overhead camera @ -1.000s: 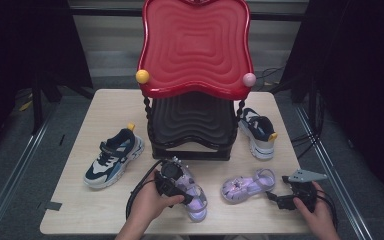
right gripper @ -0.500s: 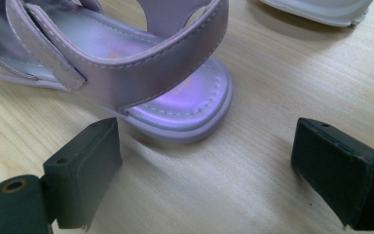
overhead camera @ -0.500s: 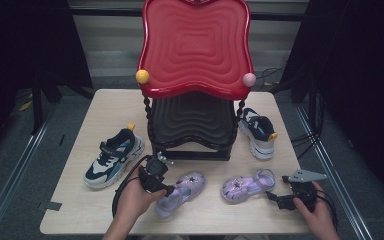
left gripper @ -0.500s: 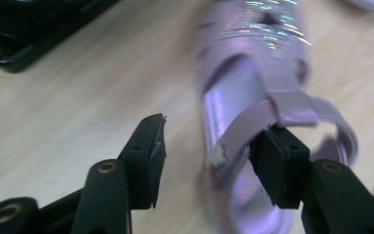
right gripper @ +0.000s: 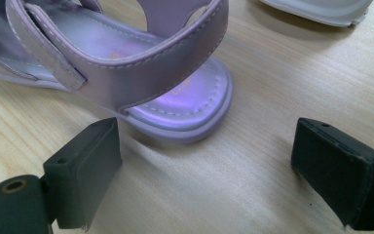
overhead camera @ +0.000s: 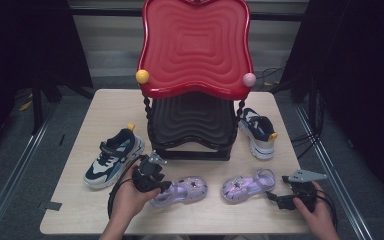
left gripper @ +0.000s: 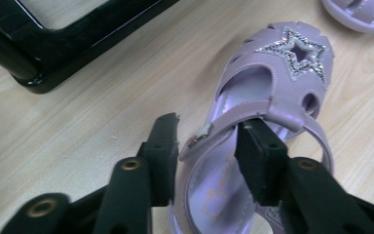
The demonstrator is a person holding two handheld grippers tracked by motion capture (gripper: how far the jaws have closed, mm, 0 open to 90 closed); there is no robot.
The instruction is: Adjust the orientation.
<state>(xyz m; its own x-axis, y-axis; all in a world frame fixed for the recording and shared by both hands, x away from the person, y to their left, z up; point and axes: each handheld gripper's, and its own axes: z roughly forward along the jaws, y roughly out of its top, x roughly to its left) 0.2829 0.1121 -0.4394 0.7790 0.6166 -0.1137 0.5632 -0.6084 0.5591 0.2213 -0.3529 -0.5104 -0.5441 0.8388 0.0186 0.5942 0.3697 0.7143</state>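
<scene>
At the near edge of the desk [overhead camera: 80,215], your left gripper [overhead camera: 156,186] has just been closing its jaws around the heel strap of the left purple sandal [overhead camera: 180,190], which lies at about 6 o'clock; in the left gripper view the right jaw touches the strap and the left jaw stands just clear, so no firm grip yet. At 4 o'clock, your right gripper [overhead camera: 280,201] waits with jaws spread wide just behind the heel of the right purple sandal [overhead camera: 245,184]. Farther off, two sneakers, the left sneaker [overhead camera: 114,156] and the right sneaker [overhead camera: 258,131], flank the red-and-black shoe rack [overhead camera: 195,100]; nothing is on the rack, so the pairing work looks barely begun
</scene>
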